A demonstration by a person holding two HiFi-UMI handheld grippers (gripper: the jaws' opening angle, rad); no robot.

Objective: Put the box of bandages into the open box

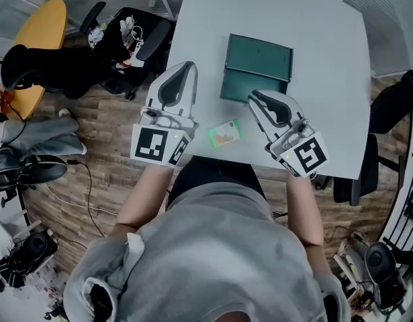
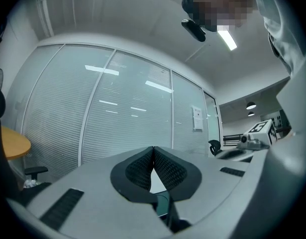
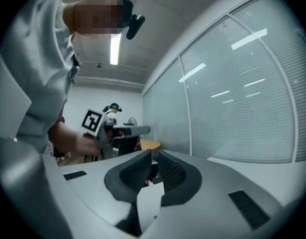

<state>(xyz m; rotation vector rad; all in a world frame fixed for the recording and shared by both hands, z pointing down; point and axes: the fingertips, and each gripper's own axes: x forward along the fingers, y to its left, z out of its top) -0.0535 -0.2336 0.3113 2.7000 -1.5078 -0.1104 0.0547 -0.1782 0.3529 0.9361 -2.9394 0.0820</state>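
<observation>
Since my left claw (image 1: 188, 66) and right claw (image 1: 254, 97) are both clenched on nothing, I'd open the right wide & square it over the bandage box (image 1: 224, 133), which lies btwn them at the counter (image 1: 327, 52) edge, short of the open box (image 1: 257, 67).

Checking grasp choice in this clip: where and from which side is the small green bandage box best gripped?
Probably across its narrower width, on the two long edges, coming down from its right. The bandage box lies flat, broad face up, long axis roughly across the head view, with bare table around it; the right gripper, shut, sits on that side.
</observation>
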